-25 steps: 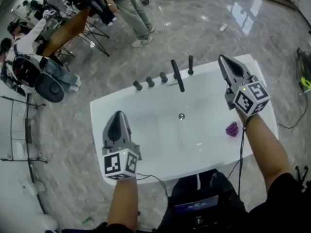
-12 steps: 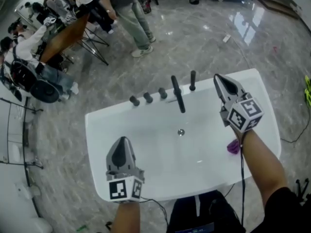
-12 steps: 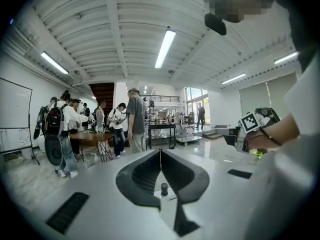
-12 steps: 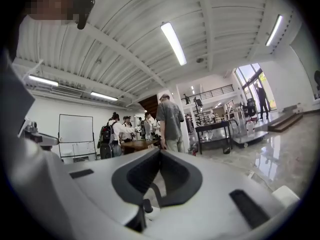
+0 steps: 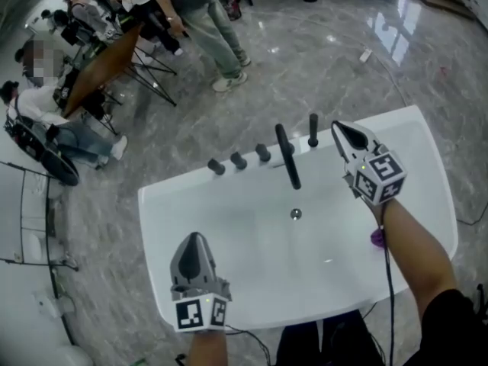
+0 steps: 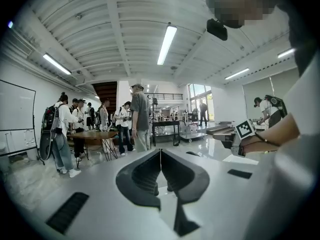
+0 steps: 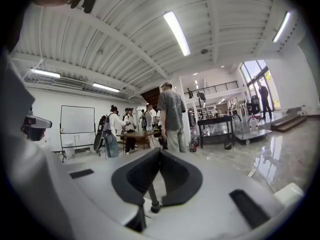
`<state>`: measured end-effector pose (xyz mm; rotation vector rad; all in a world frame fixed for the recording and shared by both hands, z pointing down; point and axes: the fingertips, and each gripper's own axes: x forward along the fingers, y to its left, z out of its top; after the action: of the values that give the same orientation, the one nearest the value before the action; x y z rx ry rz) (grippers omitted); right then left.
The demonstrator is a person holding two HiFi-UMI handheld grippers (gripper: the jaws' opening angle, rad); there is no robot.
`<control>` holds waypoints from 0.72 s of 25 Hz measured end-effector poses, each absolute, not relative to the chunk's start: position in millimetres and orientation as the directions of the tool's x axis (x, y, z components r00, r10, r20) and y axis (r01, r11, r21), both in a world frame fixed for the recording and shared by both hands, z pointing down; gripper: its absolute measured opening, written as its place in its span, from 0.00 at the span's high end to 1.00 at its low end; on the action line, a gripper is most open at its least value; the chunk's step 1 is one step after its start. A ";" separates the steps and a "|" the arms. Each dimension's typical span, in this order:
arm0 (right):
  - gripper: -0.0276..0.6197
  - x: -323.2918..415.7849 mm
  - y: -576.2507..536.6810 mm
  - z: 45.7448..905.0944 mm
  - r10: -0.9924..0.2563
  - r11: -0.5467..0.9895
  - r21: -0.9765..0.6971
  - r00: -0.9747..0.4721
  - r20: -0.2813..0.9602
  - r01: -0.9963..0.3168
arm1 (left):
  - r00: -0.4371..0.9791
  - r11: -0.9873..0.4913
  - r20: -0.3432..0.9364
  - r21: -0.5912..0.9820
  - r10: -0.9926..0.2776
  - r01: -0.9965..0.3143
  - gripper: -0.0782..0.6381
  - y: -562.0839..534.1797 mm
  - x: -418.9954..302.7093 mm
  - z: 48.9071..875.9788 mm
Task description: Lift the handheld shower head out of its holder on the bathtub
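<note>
Head view looked steeply down on a white bathtub (image 5: 229,204) standing on a grey marbled floor (image 5: 320,59). Along the tub's upper rim stood a row of black fittings: three knobs (image 5: 239,160), a long slanted spout (image 5: 287,156), and at the right end the handheld shower head (image 5: 313,130), upright in its holder. The right tongs (image 5: 336,126) hovered just right of the shower head, apart from it, and were clenched on nothing. In the right gripper view their tips (image 7: 160,149) met, and a slim black stem (image 7: 151,200) showed low behind them; which fitting it was could not be told. The left tongs (image 5: 195,237) hung over the lower left of the tub, tips pressed together and empty, as the left gripper view (image 6: 160,151) confirmed. A purple object (image 5: 377,239) peeked out beside the right forearm. People (image 5: 206,21) stood in the upper left of the frame.
</note>
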<state>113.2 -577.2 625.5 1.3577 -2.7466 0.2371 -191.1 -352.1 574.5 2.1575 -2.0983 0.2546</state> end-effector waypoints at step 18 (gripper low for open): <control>0.84 100.8 -641.8 752.1 -0.784 0.563 -0.093 -0.567 0.253 -0.821 | 0.072 -0.063 0.240 0.045 -0.968 -0.997 0.87 -373.3 -169.3 649.1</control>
<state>100.8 -641.8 752.1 1.3557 -2.6122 0.2987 -169.3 -373.3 649.1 2.1455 -2.0037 0.2159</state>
